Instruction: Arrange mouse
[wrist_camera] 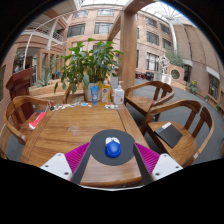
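The gripper (112,160) is holding its fingers apart, magenta pads (76,156) flanking a dark mouse (111,148) with a blue wheel. The mouse is sitting between them on the wooden table (70,128), and whether the pads are touching it cannot be told. Farther along the table, a red item (37,119) is lying off to one side. At the far end, bottles (107,95) are standing before a leafy plant (88,62). Wooden chairs (176,120) are ringing the table, with a brick building (110,25) rising beyond.

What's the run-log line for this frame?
hand-held gripper: open | mouse: between fingers, on mouse pad | surface: wooden table
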Tool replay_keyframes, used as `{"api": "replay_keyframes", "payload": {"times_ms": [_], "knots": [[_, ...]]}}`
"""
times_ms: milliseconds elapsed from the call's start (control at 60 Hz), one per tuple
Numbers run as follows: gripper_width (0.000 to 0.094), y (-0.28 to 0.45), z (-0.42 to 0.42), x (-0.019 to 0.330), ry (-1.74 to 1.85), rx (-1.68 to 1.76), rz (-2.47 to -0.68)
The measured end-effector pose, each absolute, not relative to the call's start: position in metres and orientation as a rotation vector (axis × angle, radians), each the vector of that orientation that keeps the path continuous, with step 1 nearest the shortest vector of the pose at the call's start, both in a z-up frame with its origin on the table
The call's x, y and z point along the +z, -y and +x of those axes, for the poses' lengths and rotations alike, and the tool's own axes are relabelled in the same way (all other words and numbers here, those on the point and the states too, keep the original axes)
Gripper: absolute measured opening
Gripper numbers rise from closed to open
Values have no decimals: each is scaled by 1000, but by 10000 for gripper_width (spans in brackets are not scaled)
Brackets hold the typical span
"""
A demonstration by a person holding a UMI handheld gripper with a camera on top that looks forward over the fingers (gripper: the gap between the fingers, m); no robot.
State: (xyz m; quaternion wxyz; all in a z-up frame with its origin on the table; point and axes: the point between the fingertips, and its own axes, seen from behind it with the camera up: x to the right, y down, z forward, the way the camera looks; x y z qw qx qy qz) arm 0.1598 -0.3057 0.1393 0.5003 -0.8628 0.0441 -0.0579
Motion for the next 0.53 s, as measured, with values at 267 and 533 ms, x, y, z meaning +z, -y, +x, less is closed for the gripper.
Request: {"api": "replay_keyframes", "payload": {"times_ms": [267, 533], "knots": [[856, 352, 161, 144, -76, -171, -2087], [857, 356, 167, 148, -76, -182, -2077]]}}
